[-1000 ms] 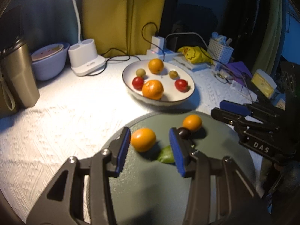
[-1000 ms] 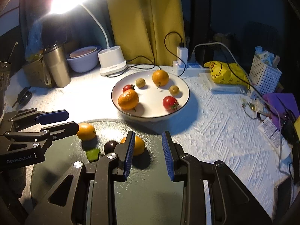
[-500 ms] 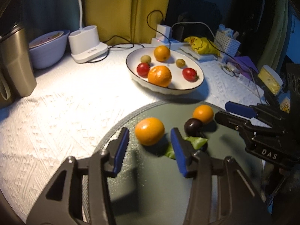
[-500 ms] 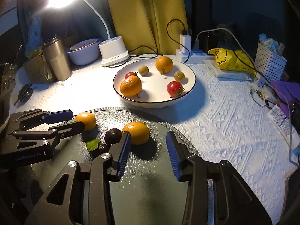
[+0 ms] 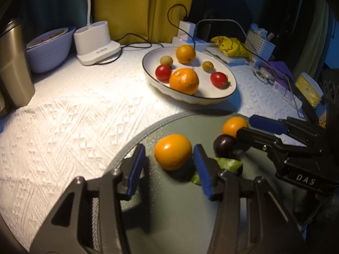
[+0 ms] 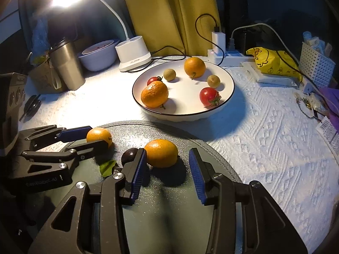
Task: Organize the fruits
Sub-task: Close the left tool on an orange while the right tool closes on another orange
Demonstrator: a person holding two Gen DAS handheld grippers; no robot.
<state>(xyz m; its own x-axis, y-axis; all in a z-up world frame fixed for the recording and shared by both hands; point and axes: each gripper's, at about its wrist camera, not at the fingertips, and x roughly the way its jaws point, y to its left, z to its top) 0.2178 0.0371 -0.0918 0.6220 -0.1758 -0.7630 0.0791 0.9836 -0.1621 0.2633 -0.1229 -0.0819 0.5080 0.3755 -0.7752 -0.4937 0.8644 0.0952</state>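
A white plate (image 5: 224,97) (image 6: 224,78) holds two oranges, two red tomatoes and two small brown fruits. On the round green mat (image 5: 186,207) (image 6: 211,152) lie two oranges, a dark plum (image 5: 224,143) (image 6: 129,155) and a green leaf (image 5: 228,164). My left gripper (image 5: 169,167) (image 6: 84,136) is open, its blue pads either side of one orange (image 5: 172,154) (image 6: 97,135). My right gripper (image 6: 167,172) (image 5: 250,124) is open around the other orange (image 6: 161,152) (image 5: 234,126).
A white lamp base (image 5: 96,40) (image 6: 133,53), a lilac bowl (image 5: 49,48), a steel tumbler (image 6: 66,65), a power strip with cables (image 6: 220,53), a yellow bag (image 6: 273,61) and a white basket (image 6: 315,63) stand along the back. The tablecloth is white and textured.
Both grippers have moved forward toward their oranges; the oranges now sit between the pads. The jaws stay open. The fruit has not moved.
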